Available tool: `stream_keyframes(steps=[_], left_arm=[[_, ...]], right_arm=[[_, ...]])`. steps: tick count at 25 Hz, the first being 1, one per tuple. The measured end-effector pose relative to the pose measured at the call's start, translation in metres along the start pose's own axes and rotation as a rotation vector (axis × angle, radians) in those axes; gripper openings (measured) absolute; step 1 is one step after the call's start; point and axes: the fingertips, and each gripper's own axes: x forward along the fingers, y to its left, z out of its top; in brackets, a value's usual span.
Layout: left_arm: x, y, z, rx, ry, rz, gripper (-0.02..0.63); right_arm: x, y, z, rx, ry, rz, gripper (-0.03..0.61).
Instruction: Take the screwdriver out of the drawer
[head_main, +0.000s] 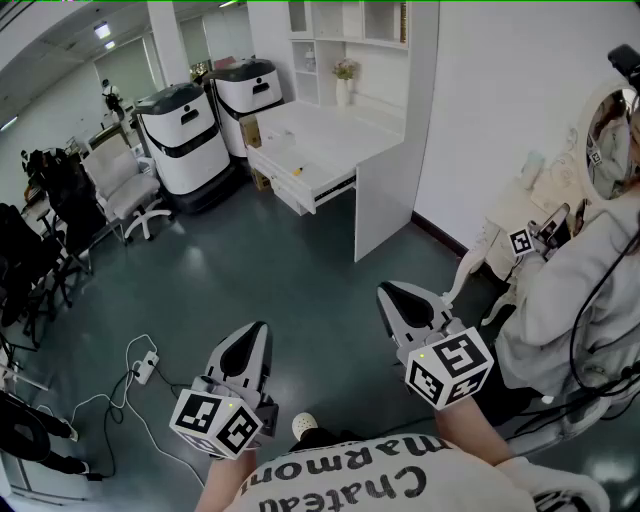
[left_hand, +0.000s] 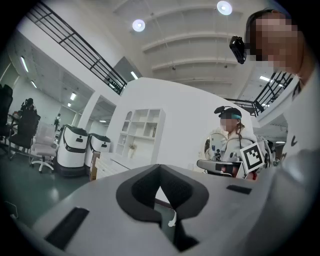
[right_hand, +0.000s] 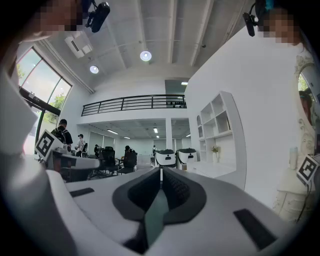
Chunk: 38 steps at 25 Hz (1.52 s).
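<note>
A white desk (head_main: 330, 135) stands far across the room, and its drawer (head_main: 312, 192) is pulled out. On the drawer lies a small yellow-orange object (head_main: 297, 171), too small to identify; I cannot make out a screwdriver. My left gripper (head_main: 261, 331) and right gripper (head_main: 386, 293) are held level over the dark floor, well short of the desk. The jaws of each meet at the tips with nothing between them. The left gripper (left_hand: 160, 167) faces the desk (left_hand: 107, 161) and a white wall. The right gripper (right_hand: 161, 171) looks past the desk (right_hand: 215, 170) into the open office.
Two white and black machines (head_main: 186, 135) stand left of the desk, with office chairs (head_main: 125, 188) further left. A power strip and cable (head_main: 146, 368) lie on the floor by my left gripper. A seated person (head_main: 575, 290) holding marked grippers is close on my right.
</note>
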Motion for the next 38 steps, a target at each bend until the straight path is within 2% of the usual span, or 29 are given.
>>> stream_keyframes(steps=[5, 12, 18, 26, 31, 38], left_arm=[[0.019, 0.005, 0.001, 0.005, 0.005, 0.003, 0.023], [0.013, 0.012, -0.004, 0.01, 0.007, -0.008, 0.023], [0.034, 0.037, -0.016, -0.003, 0.02, -0.021, 0.023], [0.094, 0.116, 0.0, -0.035, 0.029, -0.071, 0.023], [0.138, 0.174, 0.025, -0.025, 0.041, -0.126, 0.023], [0.185, 0.252, 0.043, -0.032, 0.053, -0.191, 0.023]], right_arm=[[0.014, -0.014, -0.001, 0.006, 0.006, 0.004, 0.035], [0.017, -0.006, -0.009, 0.0, 0.017, -0.007, 0.035], [0.044, -0.015, -0.021, 0.034, 0.016, -0.01, 0.035], [0.13, -0.031, -0.026, 0.041, 0.068, -0.09, 0.036], [0.194, -0.039, -0.017, 0.092, 0.057, -0.152, 0.036], [0.275, -0.038, -0.013, 0.1, 0.051, -0.213, 0.037]])
